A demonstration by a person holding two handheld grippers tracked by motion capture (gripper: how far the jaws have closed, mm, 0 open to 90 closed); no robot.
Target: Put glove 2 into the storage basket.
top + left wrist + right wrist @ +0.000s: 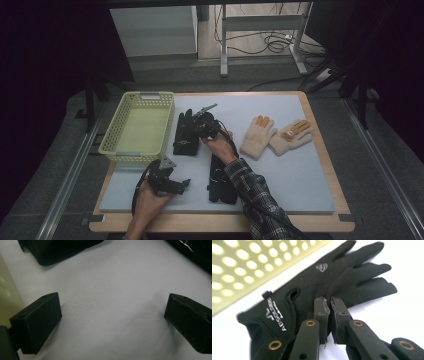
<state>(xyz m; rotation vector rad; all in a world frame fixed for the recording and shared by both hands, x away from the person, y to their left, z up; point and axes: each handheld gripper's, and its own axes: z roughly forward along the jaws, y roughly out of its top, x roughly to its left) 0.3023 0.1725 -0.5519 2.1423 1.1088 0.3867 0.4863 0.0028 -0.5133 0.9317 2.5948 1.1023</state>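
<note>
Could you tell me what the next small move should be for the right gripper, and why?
Probably lift it slightly: the right gripper has its jaws nearly together on the edge of the black glove, which lies flat on the mat beside the yellow basket. A small raise would show whether fabric is caught.
</note>
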